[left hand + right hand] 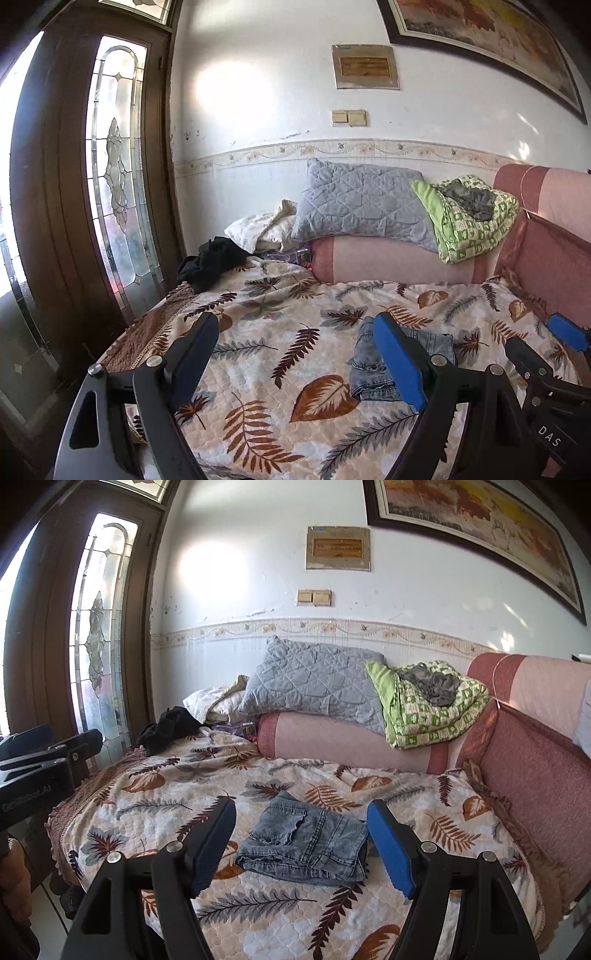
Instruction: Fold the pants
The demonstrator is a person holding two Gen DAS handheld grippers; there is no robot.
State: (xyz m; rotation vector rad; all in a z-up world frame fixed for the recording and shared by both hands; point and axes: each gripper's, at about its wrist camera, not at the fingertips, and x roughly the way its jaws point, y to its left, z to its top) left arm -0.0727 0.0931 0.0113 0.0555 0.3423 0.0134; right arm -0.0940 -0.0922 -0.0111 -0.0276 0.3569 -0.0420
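Leaf-print bedspread [155,812] carries your folded jeans [306,843] squarely (fold looks finished); left claw [295,354] and right claw [301,843] both gape empty.

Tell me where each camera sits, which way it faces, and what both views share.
Left wrist: on the left gripper, facing across the bed toward the wall; its open fingers and the right gripper show.
Right wrist: on the right gripper, facing the folded jeans; its open fingers, the left gripper and a hand show.
Shared: bed, jeans, grey pillow, door.
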